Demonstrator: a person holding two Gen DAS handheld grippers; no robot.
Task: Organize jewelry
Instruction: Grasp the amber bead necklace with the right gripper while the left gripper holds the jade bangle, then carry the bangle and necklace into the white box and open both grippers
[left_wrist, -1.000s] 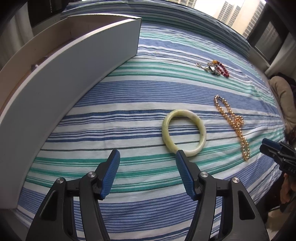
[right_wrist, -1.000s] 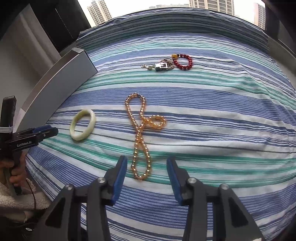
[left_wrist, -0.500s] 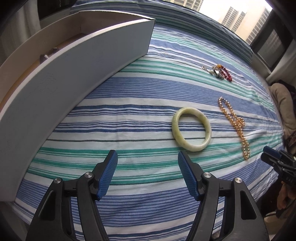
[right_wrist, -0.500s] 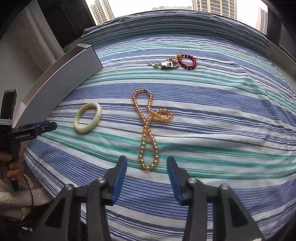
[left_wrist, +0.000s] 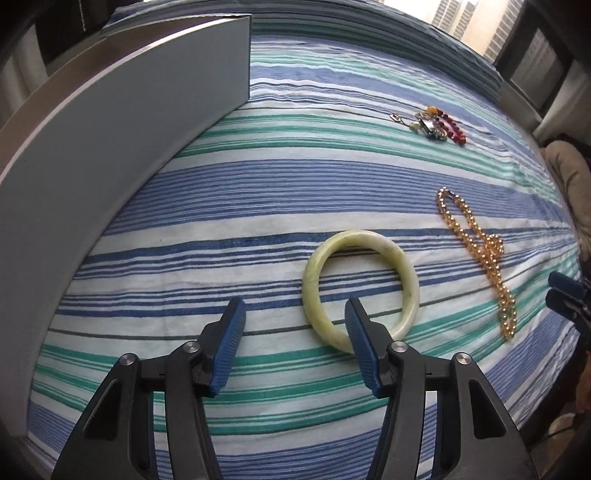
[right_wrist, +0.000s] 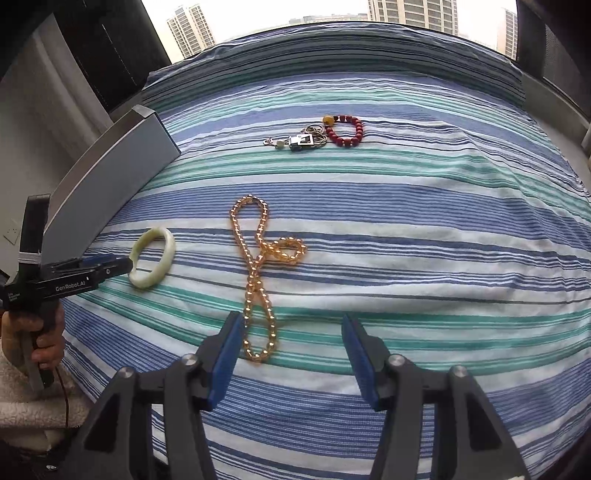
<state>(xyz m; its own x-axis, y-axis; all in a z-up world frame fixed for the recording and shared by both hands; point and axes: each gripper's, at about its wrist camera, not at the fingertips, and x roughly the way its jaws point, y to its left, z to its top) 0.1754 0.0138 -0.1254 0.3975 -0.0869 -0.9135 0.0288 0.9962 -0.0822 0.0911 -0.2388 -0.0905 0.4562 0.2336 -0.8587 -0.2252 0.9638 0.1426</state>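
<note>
A pale green bangle (left_wrist: 408, 275) (right_wrist: 171, 251) lies flat on the striped bed cover (left_wrist: 258, 206). My left gripper (left_wrist: 295, 310) (right_wrist: 122, 264) is low over the bangle's near left rim, which sits between the closing jaws; the pads do not touch it. A gold bead necklace (right_wrist: 255, 273) (left_wrist: 484, 254) lies in a twisted loop to the right of the bangle. My right gripper (right_wrist: 291, 321) (left_wrist: 565, 291) hovers over the necklace's near end with its jaws opening, gripping nothing. Further back lie a red bead bracelet (right_wrist: 349, 131) (left_wrist: 454, 129) and a silver keychain (right_wrist: 301, 140) (left_wrist: 424, 125).
A long grey box (left_wrist: 129, 129) (right_wrist: 110, 184) stands along the left side of the bed. A person's hand (right_wrist: 40, 332) holds the left gripper's handle at the near left edge. Windows with tower blocks are behind the bed.
My left gripper came forward and down until the bangle's near rim lay between its fingers, and its jaws narrowed. The right gripper's jaws widened over the necklace's near end.
</note>
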